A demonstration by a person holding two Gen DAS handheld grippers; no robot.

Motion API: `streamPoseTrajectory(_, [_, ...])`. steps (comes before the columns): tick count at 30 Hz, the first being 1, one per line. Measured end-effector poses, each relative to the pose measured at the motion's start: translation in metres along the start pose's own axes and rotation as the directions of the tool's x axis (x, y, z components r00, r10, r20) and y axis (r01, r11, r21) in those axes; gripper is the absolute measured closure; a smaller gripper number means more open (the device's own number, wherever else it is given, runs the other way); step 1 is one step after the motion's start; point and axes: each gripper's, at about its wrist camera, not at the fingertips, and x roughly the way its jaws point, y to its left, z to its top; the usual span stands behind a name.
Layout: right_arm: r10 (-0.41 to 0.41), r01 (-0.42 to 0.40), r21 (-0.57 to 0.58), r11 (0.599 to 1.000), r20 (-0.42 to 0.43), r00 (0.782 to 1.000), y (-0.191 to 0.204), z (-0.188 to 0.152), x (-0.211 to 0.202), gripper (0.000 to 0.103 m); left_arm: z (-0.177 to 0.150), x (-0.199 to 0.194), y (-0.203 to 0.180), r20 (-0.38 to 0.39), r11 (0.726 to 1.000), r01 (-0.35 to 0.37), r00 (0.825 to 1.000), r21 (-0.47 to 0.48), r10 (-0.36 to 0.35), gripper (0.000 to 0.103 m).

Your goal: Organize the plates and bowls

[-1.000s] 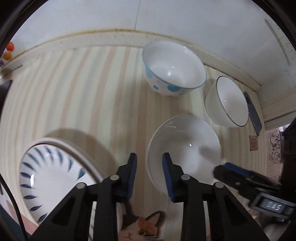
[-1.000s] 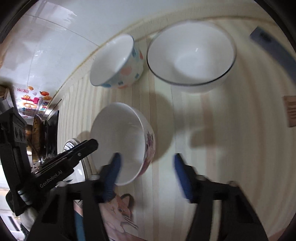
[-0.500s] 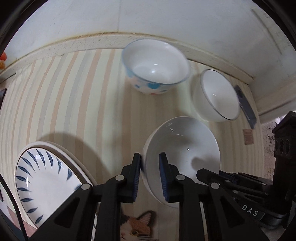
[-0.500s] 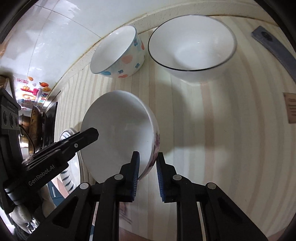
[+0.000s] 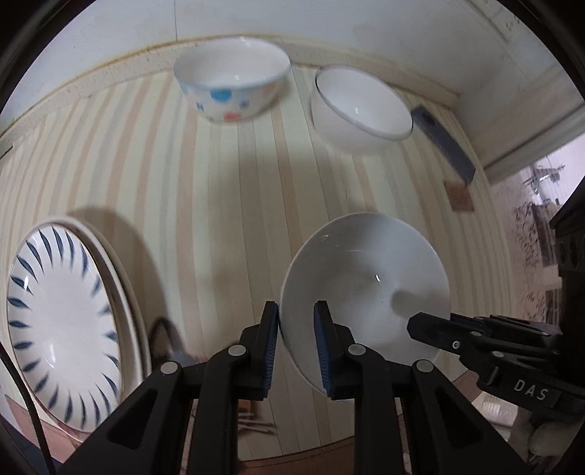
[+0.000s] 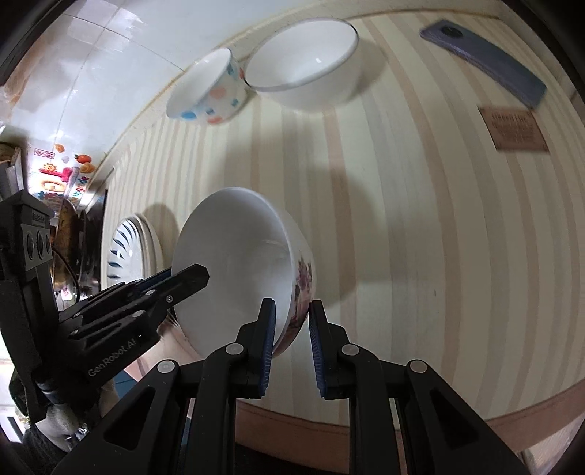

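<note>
A white bowl with a floral outside [image 5: 365,288] [image 6: 237,266] hangs above the striped table, held on opposite rims. My left gripper [image 5: 296,343] is shut on its left rim and my right gripper [image 6: 291,339] is shut on its right rim. A spotted bowl [image 5: 230,87] [image 6: 208,91] and a plain white bowl with a dark rim line [image 5: 362,109] [image 6: 307,65] stand side by side at the far edge by the wall. A blue-striped plate [image 5: 62,318] [image 6: 124,255] lies at the left.
A grey phone [image 5: 444,144] [image 6: 482,62] lies at the far right near a small brown label [image 6: 513,128]. The wall [image 5: 329,29] runs close behind the bowls. Striped table surface [image 5: 204,190] is bare between the plate and the far bowls.
Both grippers closed on the floral bowl's rims and lifted it off the table, toward me. The other bowls and the plate stayed put.
</note>
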Motion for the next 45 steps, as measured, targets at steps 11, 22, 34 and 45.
streamPoseTrajectory(11, [0.006, -0.005, 0.019, 1.000, -0.030, 1.000, -0.009, -0.014, 0.012, 0.083, -0.006, 0.017, -0.010, -0.017, 0.999, -0.036, 0.999, 0.025, 0.037, 0.085])
streamPoseTrajectory(22, [0.042, -0.041, 0.050, 0.998, -0.036, 0.998, -0.018, 0.007, -0.018, 0.075, 0.002, -0.026, -0.004, 0.066, 1.000, -0.017, 0.998, -0.007, 0.018, 0.084])
streamPoseTrajectory(34, [0.104, -0.087, -0.154, 0.984, 0.107, 0.989, 0.062, 0.188, -0.026, 0.047, 0.135, -0.034, 0.074, 0.165, 0.982, -0.019, 0.985, -0.190, 0.051, 0.080])
streamPoseTrajectory(45, [-0.048, 0.048, -0.241, 0.969, 0.007, 0.999, 0.101, 0.281, 0.070, 0.087, 0.186, 0.024, 0.115, 0.116, 0.962, -0.007, 0.992, -0.273, 0.040, 0.081])
